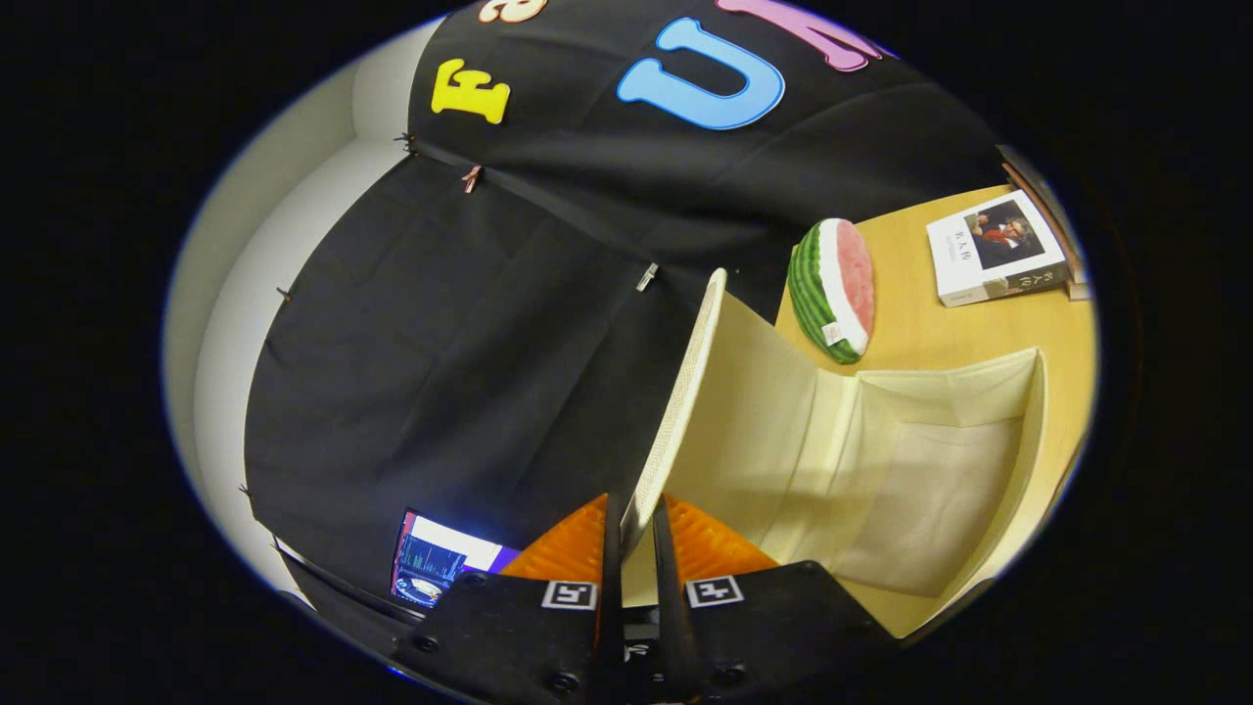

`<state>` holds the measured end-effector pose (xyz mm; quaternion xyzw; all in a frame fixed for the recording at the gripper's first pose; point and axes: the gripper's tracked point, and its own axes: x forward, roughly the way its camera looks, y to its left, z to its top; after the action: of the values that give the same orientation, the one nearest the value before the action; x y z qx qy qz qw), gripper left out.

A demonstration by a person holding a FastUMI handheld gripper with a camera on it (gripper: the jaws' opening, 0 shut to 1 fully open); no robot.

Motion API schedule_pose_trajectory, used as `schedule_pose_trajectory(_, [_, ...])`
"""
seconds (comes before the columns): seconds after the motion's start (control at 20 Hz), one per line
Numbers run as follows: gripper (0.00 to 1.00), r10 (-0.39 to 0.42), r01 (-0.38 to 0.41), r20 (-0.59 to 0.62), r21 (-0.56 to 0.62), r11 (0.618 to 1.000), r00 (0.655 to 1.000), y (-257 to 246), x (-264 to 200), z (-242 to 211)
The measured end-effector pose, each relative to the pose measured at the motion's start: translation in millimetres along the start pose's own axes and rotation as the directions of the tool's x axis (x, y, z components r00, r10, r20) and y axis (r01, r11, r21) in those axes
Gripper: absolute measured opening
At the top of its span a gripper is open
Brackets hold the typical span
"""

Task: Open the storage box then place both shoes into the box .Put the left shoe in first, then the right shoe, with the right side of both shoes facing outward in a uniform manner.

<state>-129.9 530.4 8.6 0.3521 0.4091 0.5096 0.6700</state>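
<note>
The storage box (930,480) is cream fabric and stands open on the wooden table, its inside bare. Its lid (685,392) is swung up and stands nearly on edge, running away from the fingers. My gripper (634,524) is shut on the lid's near edge, one finger on each side of the thin panel. The box's cavity lies to the right of the fingers and beyond them.
A watermelon-slice toy (834,289) sits on the table (920,333) just beyond the box. A book (997,250) lies farther back near the table's far corner, with another book edge behind it. A lit screen (431,563) sits low to the left of the fingers.
</note>
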Motion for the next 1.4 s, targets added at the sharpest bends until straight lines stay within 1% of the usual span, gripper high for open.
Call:
schedule_pose_trajectory(0.15, [0.60,0.037,-0.037,-0.007,-0.032,0.999,0.999,14,13,-8])
schedule_pose_trajectory(0.25, [0.88,0.034,-0.035,-0.016,-0.041,0.999,0.999,12,15,-12])
schedule_pose_trajectory(0.3, [0.88,0.030,-0.031,-0.014,-0.044,0.999,0.999,11,13,-12])
schedule_pose_trajectory(0.35, [0.93,0.024,-0.024,-0.006,-0.045,0.999,1.000,7,9,-9])
schedule_pose_trajectory(0.4, [0.96,0.013,-0.013,0.007,-0.049,0.999,1.000,4,4,-6])
schedule_pose_trajectory(0.5, [0.96,-0.013,0.015,0.037,-0.069,0.997,0.999,-7,-16,2])
schedule_pose_trajectory(0.55, [0.96,-0.037,0.042,0.053,-0.086,0.995,0.998,-15,-30,5])
schedule_pose_trajectory(0.65, [0.96,-0.116,0.127,0.082,-0.138,0.982,0.990,-40,-62,5])
schedule_pose_trajectory(0.75, [0.96,-0.213,0.234,0.118,-0.215,0.948,0.970,-72,-100,1])
schedule_pose_trajectory(0.85, [0.96,-0.309,0.341,0.160,-0.248,0.907,0.938,-108,-144,-5])
schedule_pose_trajectory(0.95, [0.96,-0.372,0.413,0.199,-0.239,0.879,0.906,-134,-181,-13])
schedule_pose_trajectory(1.1, [0.96,-0.481,0.516,0.204,-0.175,0.839,0.852,-187,-225,-38])
schedule_pose_trajectory(1.2, [0.96,-0.554,0.581,0.190,-0.142,0.801,0.811,-221,-250,-56])
schedule_pose_trajectory(1.3, [0.96,-0.627,0.650,0.173,-0.146,0.746,0.759,-258,-272,-71])
schedule_pose_trajectory(1.4, [0.96,-0.704,0.722,0.161,-0.174,0.670,0.692,-295,-291,-83])
